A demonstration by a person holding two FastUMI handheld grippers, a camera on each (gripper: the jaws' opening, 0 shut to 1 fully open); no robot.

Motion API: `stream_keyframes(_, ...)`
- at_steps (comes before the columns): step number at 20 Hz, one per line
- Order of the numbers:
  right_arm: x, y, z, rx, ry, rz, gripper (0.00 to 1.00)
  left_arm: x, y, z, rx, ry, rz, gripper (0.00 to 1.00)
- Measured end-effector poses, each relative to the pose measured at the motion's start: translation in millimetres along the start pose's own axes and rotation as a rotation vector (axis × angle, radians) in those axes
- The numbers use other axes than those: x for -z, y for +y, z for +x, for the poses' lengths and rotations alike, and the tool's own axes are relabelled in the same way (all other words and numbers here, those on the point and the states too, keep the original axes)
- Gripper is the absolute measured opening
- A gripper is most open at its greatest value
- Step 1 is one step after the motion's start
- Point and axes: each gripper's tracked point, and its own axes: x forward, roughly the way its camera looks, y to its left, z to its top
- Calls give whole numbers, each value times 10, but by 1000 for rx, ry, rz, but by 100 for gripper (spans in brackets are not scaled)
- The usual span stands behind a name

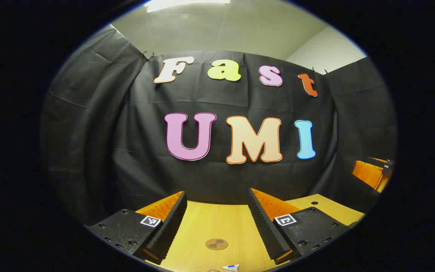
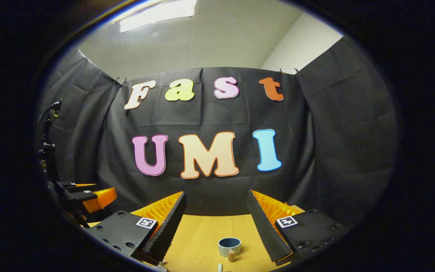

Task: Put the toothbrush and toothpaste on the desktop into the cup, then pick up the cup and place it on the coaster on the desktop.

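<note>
Each hand-held gripper, left and right, hangs wide open above the desktop, holding nothing.

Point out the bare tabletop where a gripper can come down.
Free: the desktop between the coaster and the booth wall, and the strip behind the cup up to the wall. Crowded: the near edge in front of the cup, where a small cork-like piece stands.

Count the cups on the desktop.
1. The cup stands upright on the wooden desktop, ahead between the right gripper's fingers. More could sit outside these views.
</note>
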Motion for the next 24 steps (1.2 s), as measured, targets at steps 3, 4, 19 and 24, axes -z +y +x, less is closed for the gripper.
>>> stream_keyframes(3,-25,-44,2,1,2,2,99,-4,-62,23,13,-2,-10,93)
stream_keyframes(4,-20,-44,14,-1,2,0,99,-3,-63,29,13,-1,-4,94)
stream_keyframes(19,223,-29,75,-23,88,-32,98,-73,-6,-45,0,-22,27,93)
stream_keyframes(24,833,-49,164,-46,295,-101,100,-142,6,-90,-3,-47,51,93)
